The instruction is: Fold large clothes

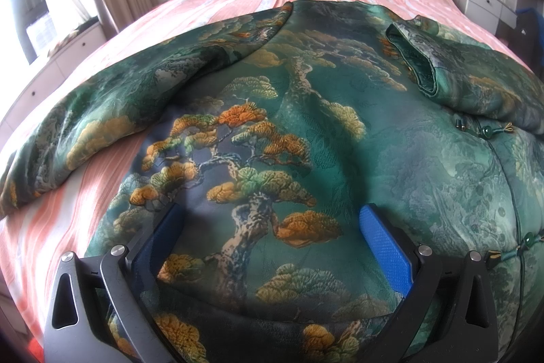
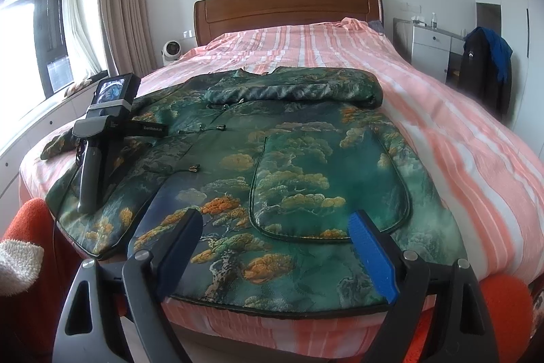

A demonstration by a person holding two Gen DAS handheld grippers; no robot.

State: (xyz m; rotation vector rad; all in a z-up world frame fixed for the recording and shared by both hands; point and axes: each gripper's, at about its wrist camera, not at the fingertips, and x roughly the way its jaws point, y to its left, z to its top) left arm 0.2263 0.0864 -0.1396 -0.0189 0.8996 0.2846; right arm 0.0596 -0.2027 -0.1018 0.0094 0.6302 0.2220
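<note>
Lying spread flat on the bed (image 2: 459,138), the green brocade jacket (image 2: 306,165) has one sleeve (image 2: 292,91) folded across its chest. Both left tongs (image 1: 272,237) and right tongs (image 2: 275,227) stand open and empty near its hem, probably lining up the next fold.
</note>
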